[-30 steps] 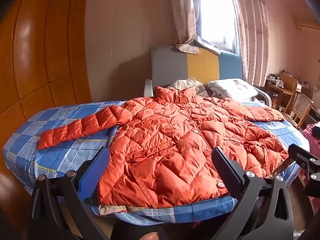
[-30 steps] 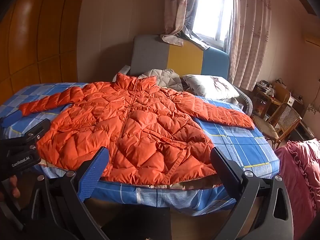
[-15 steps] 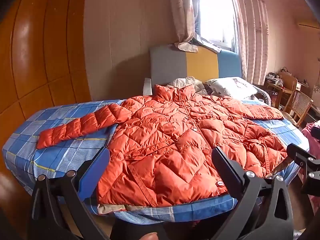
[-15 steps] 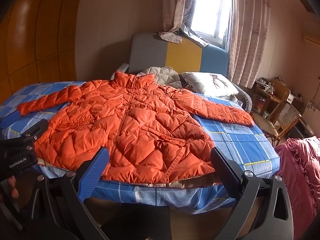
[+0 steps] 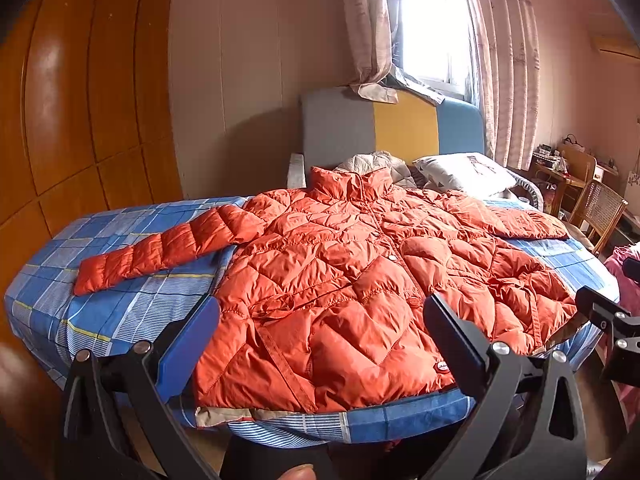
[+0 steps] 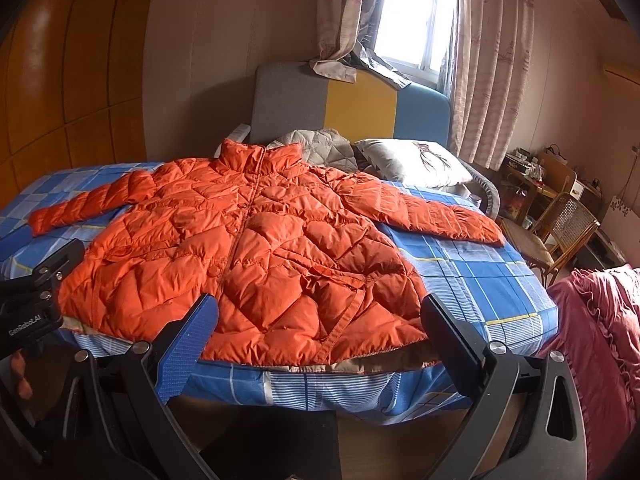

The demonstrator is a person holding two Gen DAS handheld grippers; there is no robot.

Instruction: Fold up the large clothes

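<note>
An orange puffer jacket (image 5: 360,300) lies flat, front up, across the bed (image 5: 120,308), and it fills most of the blue plaid sheet. The quilting runs in diamond and chevron stitches, the shell is shiny and puffy, and the front is closed down the middle with snaps showing. The stand-up collar points toward the headboard (image 5: 392,128). One sleeve stretches out straight toward the wardrobe side; the other (image 6: 424,208) angles off toward the wicker chair (image 6: 560,232). The hem sits right at the near edge of the mattress, with a strip of beige lining peeking out beneath it. A small round logo patch shows near the hem in the left wrist view.

The left gripper (image 5: 320,344) hangs in front of the hem, fingers spread wide, gripping nothing. The right gripper (image 6: 320,340) does the same at the other hem corner, fingers released and apart from the cloth.

A pillow (image 6: 408,160) and a grey quilted blanket (image 6: 320,144) lie beyond the collar.
</note>
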